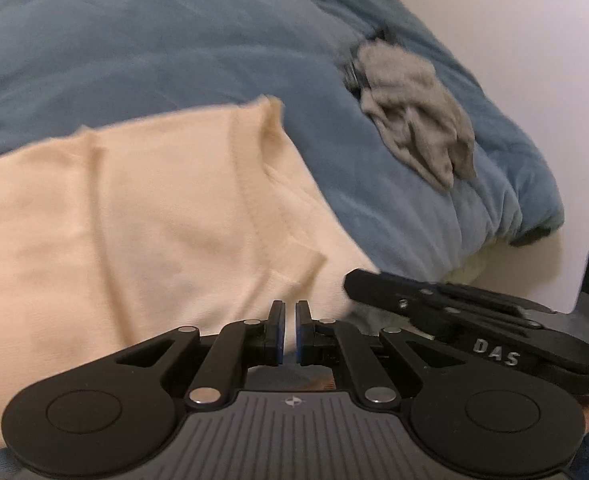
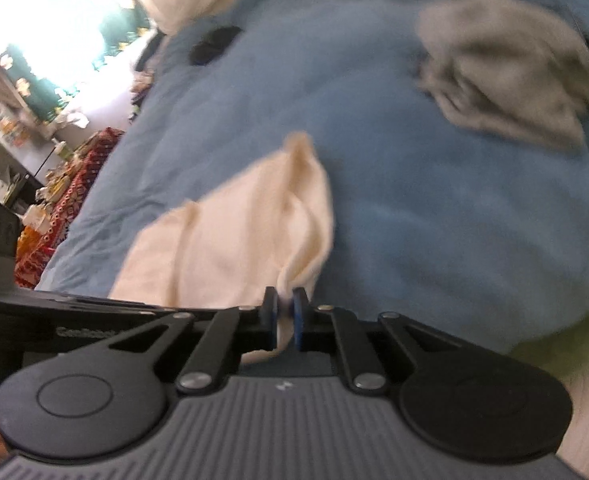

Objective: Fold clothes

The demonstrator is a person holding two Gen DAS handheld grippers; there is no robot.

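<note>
Both grippers, left (image 1: 290, 332) and right (image 2: 283, 320), pinch the cream shirt (image 1: 142, 216) edge, probably to fold it; grey garment (image 1: 414, 108) lies beyond.

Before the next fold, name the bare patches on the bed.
Bare blue blanket lies between the cream garment and the crumpled grey garment, and beyond the cream one's far edge. It is crowded at the near edge, where both grippers pinch cream cloth.

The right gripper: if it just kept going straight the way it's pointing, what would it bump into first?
The right gripper already pinches the cream garment, so that cloth comes first; beyond it probably the blue blanket, though blur leaves depth unclear.
</note>
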